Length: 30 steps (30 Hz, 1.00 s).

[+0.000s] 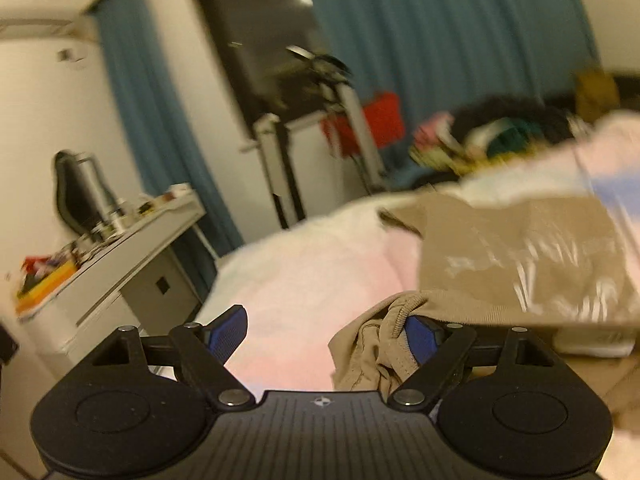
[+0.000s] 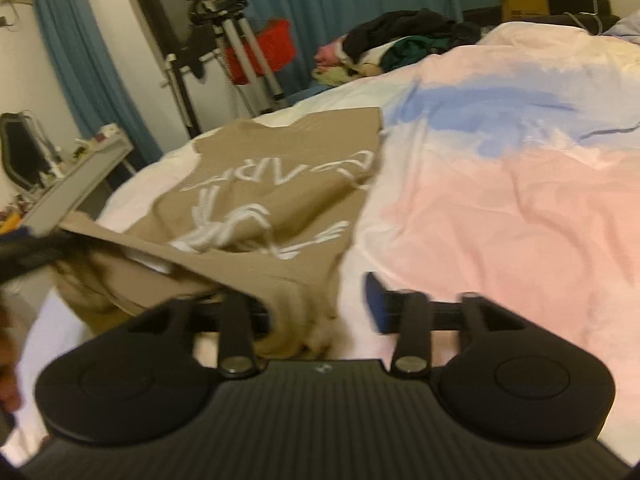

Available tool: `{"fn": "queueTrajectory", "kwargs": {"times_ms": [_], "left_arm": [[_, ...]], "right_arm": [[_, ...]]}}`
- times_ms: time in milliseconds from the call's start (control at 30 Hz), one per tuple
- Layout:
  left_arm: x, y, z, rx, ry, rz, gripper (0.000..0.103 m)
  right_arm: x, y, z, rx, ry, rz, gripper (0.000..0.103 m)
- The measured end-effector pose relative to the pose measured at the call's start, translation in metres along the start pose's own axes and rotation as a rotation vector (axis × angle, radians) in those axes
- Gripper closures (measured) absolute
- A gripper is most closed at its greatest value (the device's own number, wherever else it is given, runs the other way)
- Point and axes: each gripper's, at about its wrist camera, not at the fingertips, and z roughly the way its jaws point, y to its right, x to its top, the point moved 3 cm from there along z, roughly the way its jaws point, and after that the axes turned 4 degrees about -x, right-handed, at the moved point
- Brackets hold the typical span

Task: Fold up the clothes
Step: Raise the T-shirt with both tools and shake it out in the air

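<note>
So the tan shirt (image 2: 276, 184) lies partly flat on the bed (image 2: 500, 208), near edge bunched and lifted, looks mid-fold. Left hand-held gripper (image 1: 326, 334) and right hand-held gripper (image 2: 320, 308) are both spread apart, cloth draped over one finger each.

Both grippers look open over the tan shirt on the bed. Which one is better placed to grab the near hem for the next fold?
Probably left. The tan shirt has bunched hem fabric draped over one of the left gripper's fingers, so closing should catch it.
</note>
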Motion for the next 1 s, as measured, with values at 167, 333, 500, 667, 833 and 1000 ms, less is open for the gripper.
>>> {"fn": "queueTrajectory", "kwargs": {"times_ms": [167, 333, 500, 667, 833, 1000], "left_arm": [[0.013, -0.025, -0.041, -0.014, 0.119, -0.16, 0.018], [0.061, -0.062, -0.084, -0.034, 0.276, -0.272, 0.018], [0.145, -0.098, -0.125, -0.062, 0.357, -0.383, 0.018], [0.233, -0.131, -0.199, -0.058, 0.523, -0.385, 0.018], [0.304, -0.168, -0.282, -0.096, 0.644, -0.401, 0.014], [0.354, -0.197, -0.348, -0.142, 0.723, -0.421, 0.012]], "right_arm": [[0.016, -0.001, -0.013, -0.08, 0.108, -0.043, 0.035], [0.08, -0.009, -0.069, -0.019, 0.278, 0.029, 0.031], [0.163, -0.044, -0.15, -0.001, 0.486, -0.048, 0.031], [0.236, -0.073, -0.24, -0.001, 0.658, -0.115, 0.031], [0.283, -0.084, -0.328, 0.054, 0.741, -0.087, 0.031], [0.314, -0.096, -0.405, 0.081, 0.825, -0.089, 0.029]]}}
